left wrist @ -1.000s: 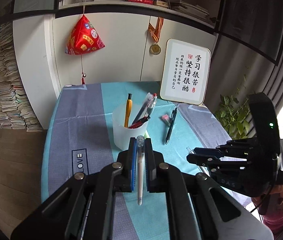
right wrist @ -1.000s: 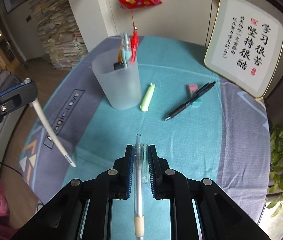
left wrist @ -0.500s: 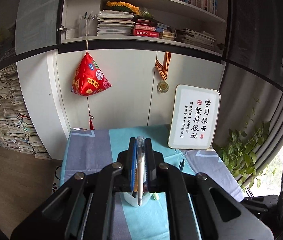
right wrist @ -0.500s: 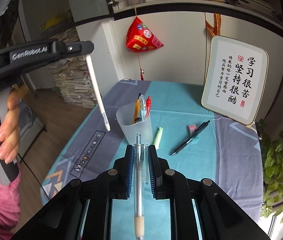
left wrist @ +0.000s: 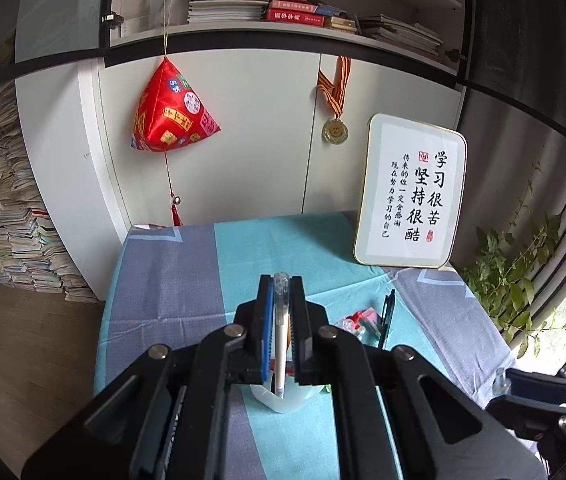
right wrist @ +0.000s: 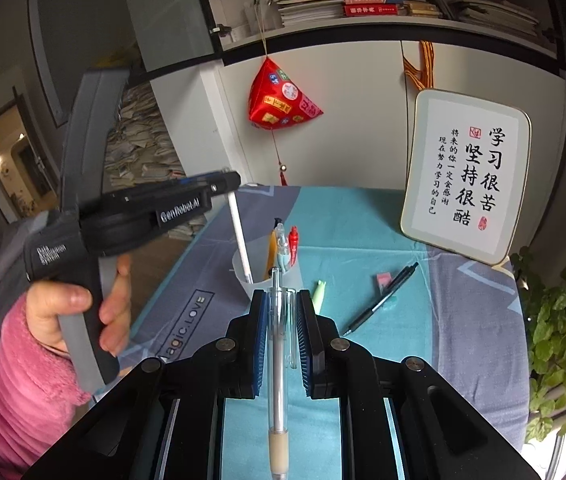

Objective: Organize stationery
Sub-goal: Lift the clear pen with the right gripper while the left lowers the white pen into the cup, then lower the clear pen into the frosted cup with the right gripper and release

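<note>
My left gripper (left wrist: 281, 292) is shut on a white pen (left wrist: 281, 344) and holds it upright over the translucent pen cup (left wrist: 283, 400). In the right wrist view the left gripper (right wrist: 227, 180) hangs the white pen (right wrist: 240, 236) with its tip just inside the cup (right wrist: 267, 276), which holds several pens. My right gripper (right wrist: 281, 312) is shut on a clear pen (right wrist: 278, 360) and hovers above the table, nearer than the cup.
On the teal and grey tablecloth (right wrist: 363, 240) lie a black pen (right wrist: 383, 300), a pink eraser (right wrist: 385, 279) and a green pen (right wrist: 318, 291). A framed calligraphy sign (right wrist: 467, 176) leans at the back right. A plant (right wrist: 559, 320) stands to the right.
My left gripper rose, then moved over the cup and lowered the white pen's tip into it. My right gripper lifted and pulled back with the clear pen.
</note>
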### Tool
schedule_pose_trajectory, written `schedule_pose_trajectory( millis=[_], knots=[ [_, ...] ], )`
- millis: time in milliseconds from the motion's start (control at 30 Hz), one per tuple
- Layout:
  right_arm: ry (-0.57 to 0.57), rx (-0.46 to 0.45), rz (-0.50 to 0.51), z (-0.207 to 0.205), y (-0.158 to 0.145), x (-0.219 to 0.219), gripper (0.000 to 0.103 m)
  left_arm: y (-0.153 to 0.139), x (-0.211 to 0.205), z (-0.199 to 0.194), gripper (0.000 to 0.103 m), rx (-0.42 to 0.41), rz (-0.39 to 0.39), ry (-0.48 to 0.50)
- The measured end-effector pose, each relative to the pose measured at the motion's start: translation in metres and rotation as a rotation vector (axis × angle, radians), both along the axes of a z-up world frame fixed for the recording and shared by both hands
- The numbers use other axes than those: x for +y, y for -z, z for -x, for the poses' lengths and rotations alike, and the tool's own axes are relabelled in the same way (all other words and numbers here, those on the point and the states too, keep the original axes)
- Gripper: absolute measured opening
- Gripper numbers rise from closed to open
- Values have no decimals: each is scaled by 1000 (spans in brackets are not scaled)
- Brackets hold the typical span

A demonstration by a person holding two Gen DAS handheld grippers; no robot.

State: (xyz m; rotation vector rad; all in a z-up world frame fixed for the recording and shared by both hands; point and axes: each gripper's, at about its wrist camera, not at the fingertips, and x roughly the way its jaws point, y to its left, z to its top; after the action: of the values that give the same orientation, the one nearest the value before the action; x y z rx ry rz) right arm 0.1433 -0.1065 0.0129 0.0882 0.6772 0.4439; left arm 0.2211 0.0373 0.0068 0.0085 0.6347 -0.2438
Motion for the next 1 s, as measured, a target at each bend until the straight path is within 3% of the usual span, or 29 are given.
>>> schedule_pose_trajectory(
  millis=[300,367,433,500,600,767,1000],
  knots=[
    [-6,-19,-41,-19,-11,16,15,9,13,5,8,51,52,23],
    [-8,-22,-45,-25,-12,21,15,4,20,12,16,42,68,20],
    [-12,-35,-50,-30,-14,28,15,1,29,21,34,17,80,-3],
    [-15,-55,-55,-37,-17,36,15,1,37,33,41,-10,74,-36],
    [-20,-81,-62,-51,-22,50,15,7,48,48,43,-33,47,-70],
    [12,-63,-53,-85,-18,69,15,28,67,64,43,-40,-62,-192],
    [62,-120,-4,-112,-6,91,15,44,88,73,43,-10,-35,-219]
  ],
)
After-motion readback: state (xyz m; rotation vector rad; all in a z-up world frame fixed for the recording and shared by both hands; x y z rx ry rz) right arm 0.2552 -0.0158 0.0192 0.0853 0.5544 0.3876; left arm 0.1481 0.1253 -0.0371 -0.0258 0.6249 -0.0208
